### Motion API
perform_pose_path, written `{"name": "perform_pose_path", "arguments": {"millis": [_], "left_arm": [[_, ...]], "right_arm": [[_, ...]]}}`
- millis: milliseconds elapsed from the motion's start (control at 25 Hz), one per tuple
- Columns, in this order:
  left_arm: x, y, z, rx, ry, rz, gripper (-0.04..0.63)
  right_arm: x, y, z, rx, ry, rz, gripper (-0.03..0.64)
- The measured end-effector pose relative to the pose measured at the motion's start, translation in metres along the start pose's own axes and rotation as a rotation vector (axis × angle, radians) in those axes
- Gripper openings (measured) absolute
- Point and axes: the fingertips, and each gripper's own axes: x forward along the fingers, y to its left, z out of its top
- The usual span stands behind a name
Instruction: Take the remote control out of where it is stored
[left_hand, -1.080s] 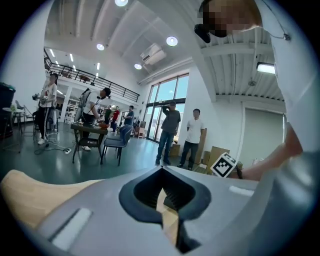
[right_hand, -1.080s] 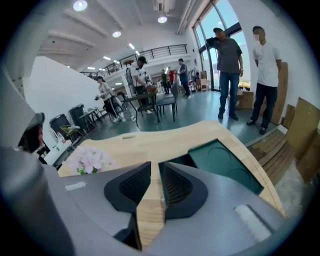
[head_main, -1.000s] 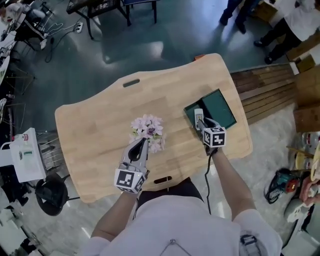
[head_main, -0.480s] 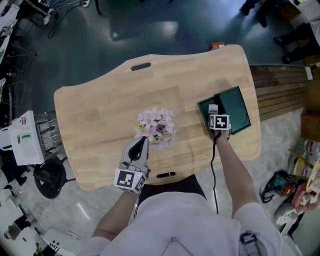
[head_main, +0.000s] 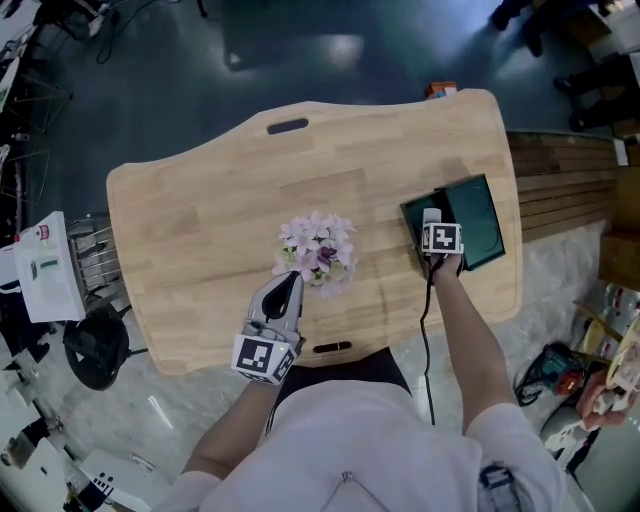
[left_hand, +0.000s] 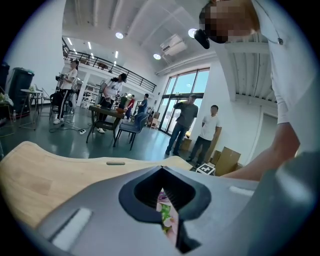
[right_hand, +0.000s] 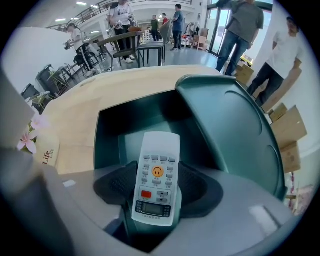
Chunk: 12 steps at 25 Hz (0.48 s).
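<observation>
Dark green plastic forms the storage box (head_main: 482, 222) at the right end of the pale wooden table (head_main: 200, 200). Its lid (right_hand: 230, 125) is swung open to the right of the tray (right_hand: 120, 125).

The white remote control (right_hand: 156, 177) is over the near edge of that tray, buttons up, with its orange round key and red key facing the camera. The right gripper (right_hand: 155, 210) has its fingers closed against the remote's two long sides near its lower end, and the upper end sticks out over the tray's interior. From the head view, this gripper (head_main: 431, 228) meets the box at its near left corner, with the remote (head_main: 431, 215) showing as a small pale strip above the marker cube.

The left gripper (head_main: 289, 285) is well to the left of the box, by the table's near edge. Its fingers are pressed together with only a thin slit between them, and they grip nothing (left_hand: 167, 220). Its tip is just beside a bunch of pink flowers (head_main: 318, 250) that stands left of the box, about mid-table.

Beyond the box, past the table's far side, several people stand on a glossy floor (right_hand: 150, 57).
</observation>
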Motion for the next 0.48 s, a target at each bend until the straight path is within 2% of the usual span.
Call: {"name": "perform_pose_path", "arguments": {"millis": [240, 320, 480], "left_arm": [[-0.007, -0.004, 0.004, 0.014, -0.006, -0.011, 0.000], [-0.009, -0.005, 0.006, 0.022, -0.008, -0.015, 0.000], [-0.013, -0.013, 0.018, 0.045, -0.027, -0.031, 0.000]], "right_arm": [[-0.023, 0.006, 0.000, -0.018, -0.058, 0.034, 0.278], [-0.039, 0.000, 0.005, -0.029, -0.103, 0.011, 0.276], [-0.089, 0.010, 0.016, 0.007, -0.237, 0.057, 0.275]]}}
